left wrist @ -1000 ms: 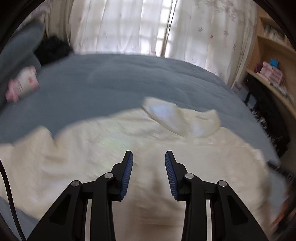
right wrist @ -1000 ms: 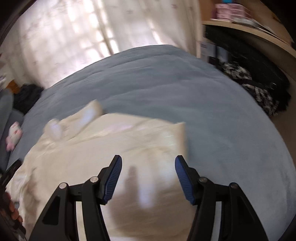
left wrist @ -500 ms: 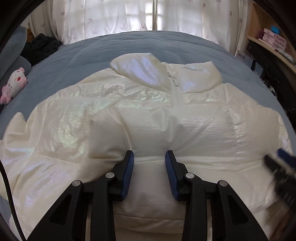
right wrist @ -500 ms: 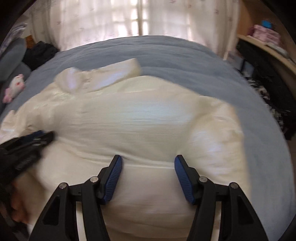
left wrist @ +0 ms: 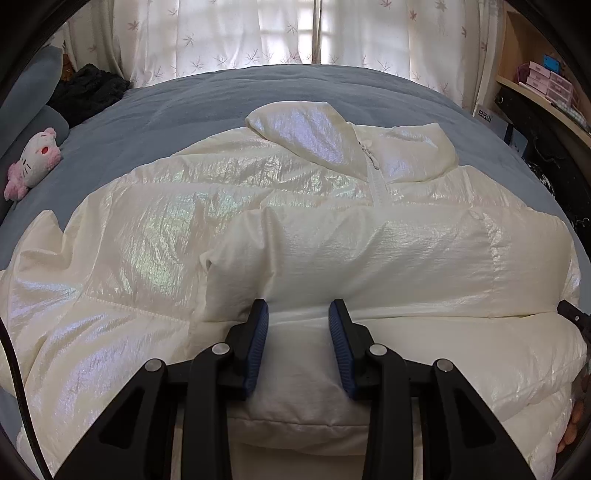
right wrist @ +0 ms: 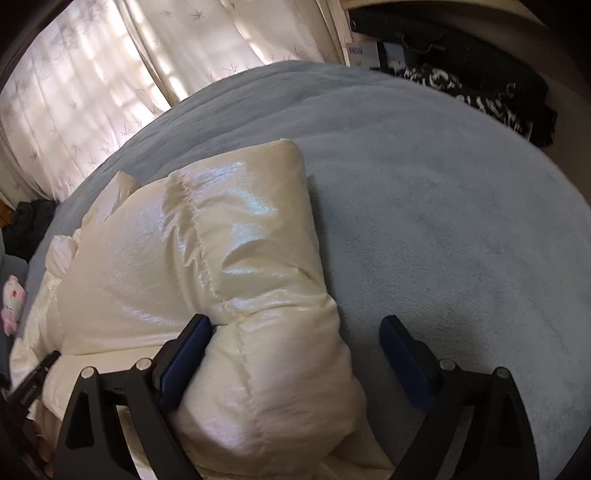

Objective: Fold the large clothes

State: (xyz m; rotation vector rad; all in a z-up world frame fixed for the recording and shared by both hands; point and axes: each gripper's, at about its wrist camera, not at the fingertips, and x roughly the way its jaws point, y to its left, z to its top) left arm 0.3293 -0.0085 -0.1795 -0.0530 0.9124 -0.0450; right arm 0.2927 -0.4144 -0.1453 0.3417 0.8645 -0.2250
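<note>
A shiny cream puffer jacket (left wrist: 295,206) lies spread on the grey-blue bed (left wrist: 207,99), collar away from me, with one sleeve (left wrist: 369,266) folded across its chest. My left gripper (left wrist: 298,325) is open just above the jacket's lower middle, fingers either side of a bulge of fabric, gripping nothing. In the right wrist view the jacket's right side (right wrist: 207,258) shows as a puffy fold. My right gripper (right wrist: 295,343) is wide open over that edge, its left finger (right wrist: 184,354) against the fabric, its right finger over bare bed.
A pink and white plush toy (left wrist: 33,162) and a dark garment (left wrist: 88,92) lie at the bed's far left. Curtains (left wrist: 295,33) hang behind. Shelves with boxes (left wrist: 546,81) and dark bags (right wrist: 461,81) stand to the right of the bed (right wrist: 443,206).
The left view has settled low over the jacket's middle. The right gripper has swung rightward to the jacket's right edge and opened wider.
</note>
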